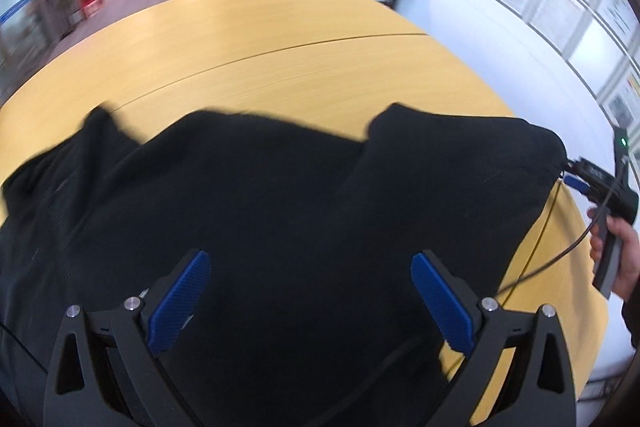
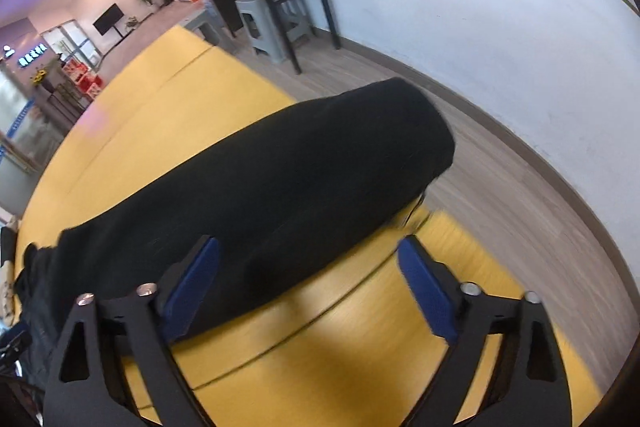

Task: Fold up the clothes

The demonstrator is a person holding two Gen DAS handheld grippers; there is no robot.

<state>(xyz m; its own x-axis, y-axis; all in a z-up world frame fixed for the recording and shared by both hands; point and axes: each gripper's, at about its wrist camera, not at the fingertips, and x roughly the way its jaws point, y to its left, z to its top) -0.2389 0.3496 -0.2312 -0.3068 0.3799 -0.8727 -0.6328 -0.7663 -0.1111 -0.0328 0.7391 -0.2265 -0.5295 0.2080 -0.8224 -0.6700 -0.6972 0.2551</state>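
Black garment (image 1: 280, 195) spread on desk (image 1: 280, 39), beneath both tongs.
Left tongs (image 1: 310, 291) released above its lower-centre; right tongs (image 2: 308, 283) released at its lower-right edge, long axis running toward upper right.

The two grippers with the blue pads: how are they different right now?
The left gripper hangs fully over the black garment, so only cloth shows between its jaws. The right gripper sits at the garment's edge, with cloth by one pad and bare yellow table by the other. The left gripper's jaws look slightly wider. Both are open, point downward and grip nothing.
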